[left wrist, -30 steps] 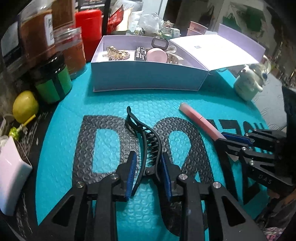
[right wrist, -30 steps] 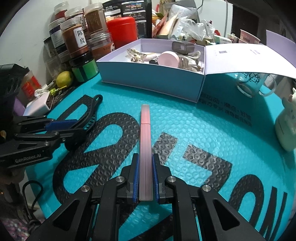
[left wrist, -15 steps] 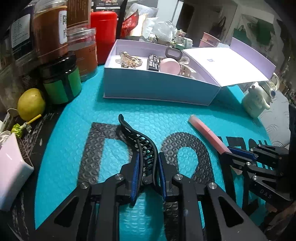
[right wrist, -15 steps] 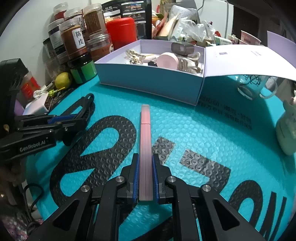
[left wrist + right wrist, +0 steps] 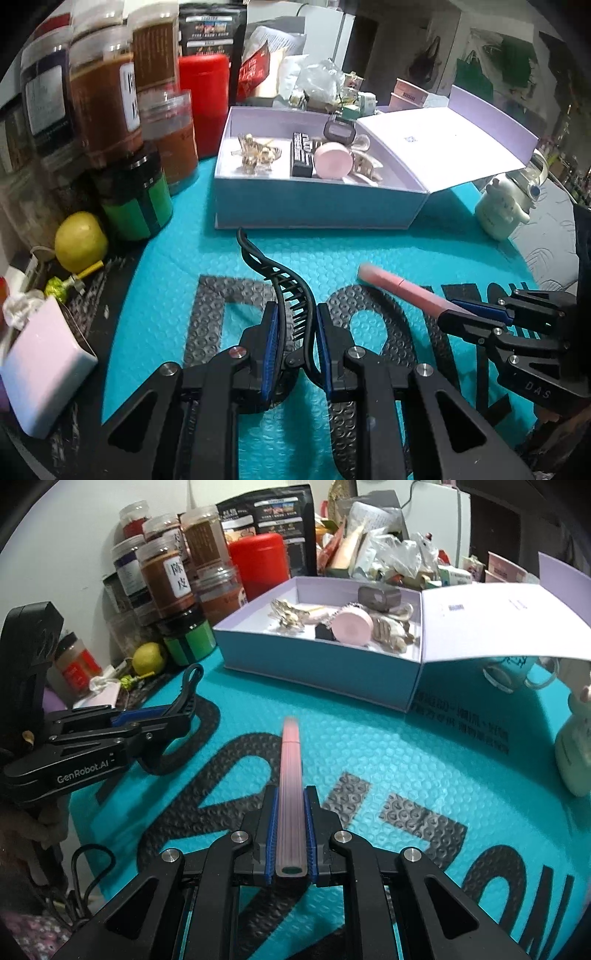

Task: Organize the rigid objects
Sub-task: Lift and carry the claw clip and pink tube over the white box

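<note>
Hair claw (image 5: 291,295): light, stiff, springy plastic w/ thin teeth; left gripper (image 5: 295,332) jaws clamp its spine. Pink tube (image 5: 290,794), smooth, maybe slippery; right gripper (image 5: 290,834) jaws squeeze its rear.

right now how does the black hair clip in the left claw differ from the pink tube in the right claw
The black curved plastic hair clip arches and has comb teeth; the pink straight slim tube is smooth and toothless. The clip is opaque black, the tube pale pink and slightly translucent. Shared: each is gripped at one end, clip by the left claw, tube by the right claw, pointing toward the open lavender box.
</note>
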The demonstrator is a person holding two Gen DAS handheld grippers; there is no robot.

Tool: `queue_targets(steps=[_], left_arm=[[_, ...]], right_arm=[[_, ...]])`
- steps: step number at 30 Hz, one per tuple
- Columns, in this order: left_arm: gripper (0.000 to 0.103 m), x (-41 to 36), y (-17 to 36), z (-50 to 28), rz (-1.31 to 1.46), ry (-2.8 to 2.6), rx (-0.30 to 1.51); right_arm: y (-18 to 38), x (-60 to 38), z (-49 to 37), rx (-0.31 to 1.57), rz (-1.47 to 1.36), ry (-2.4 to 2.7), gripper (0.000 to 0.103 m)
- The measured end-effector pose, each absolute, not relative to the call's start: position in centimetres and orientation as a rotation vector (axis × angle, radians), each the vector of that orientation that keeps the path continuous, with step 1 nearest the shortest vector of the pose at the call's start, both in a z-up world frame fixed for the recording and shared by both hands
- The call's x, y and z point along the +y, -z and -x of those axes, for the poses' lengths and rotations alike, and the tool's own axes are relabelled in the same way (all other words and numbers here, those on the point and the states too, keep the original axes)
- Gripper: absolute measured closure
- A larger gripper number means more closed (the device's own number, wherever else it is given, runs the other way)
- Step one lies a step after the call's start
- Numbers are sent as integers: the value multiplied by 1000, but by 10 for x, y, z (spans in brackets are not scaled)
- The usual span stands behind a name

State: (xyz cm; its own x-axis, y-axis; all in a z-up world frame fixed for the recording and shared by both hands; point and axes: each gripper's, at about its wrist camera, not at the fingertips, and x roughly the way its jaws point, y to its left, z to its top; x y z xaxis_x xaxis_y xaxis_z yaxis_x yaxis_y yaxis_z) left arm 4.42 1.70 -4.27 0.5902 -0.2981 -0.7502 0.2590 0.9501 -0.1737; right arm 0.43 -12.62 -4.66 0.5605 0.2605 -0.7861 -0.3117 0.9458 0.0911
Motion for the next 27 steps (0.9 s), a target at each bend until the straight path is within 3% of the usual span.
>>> queue_targets(steps=[12, 20, 21, 23, 27], left_arm=[[84, 5, 34, -46, 34, 355, 875], [83, 9, 37, -47, 42, 338, 888], [83, 9, 37, -47, 44, 334, 889], [83, 11, 38, -46, 48, 331, 891], [84, 13, 40, -47, 56, 326, 897]], right_arm=[[73, -125, -18, 988, 65, -309, 88], [79, -109, -35, 968, 127, -310, 75], [80, -106, -35, 963, 143, -305, 76], [81, -102, -35, 939, 184, -285, 90], [80, -106, -38, 942, 145, -292, 90]])
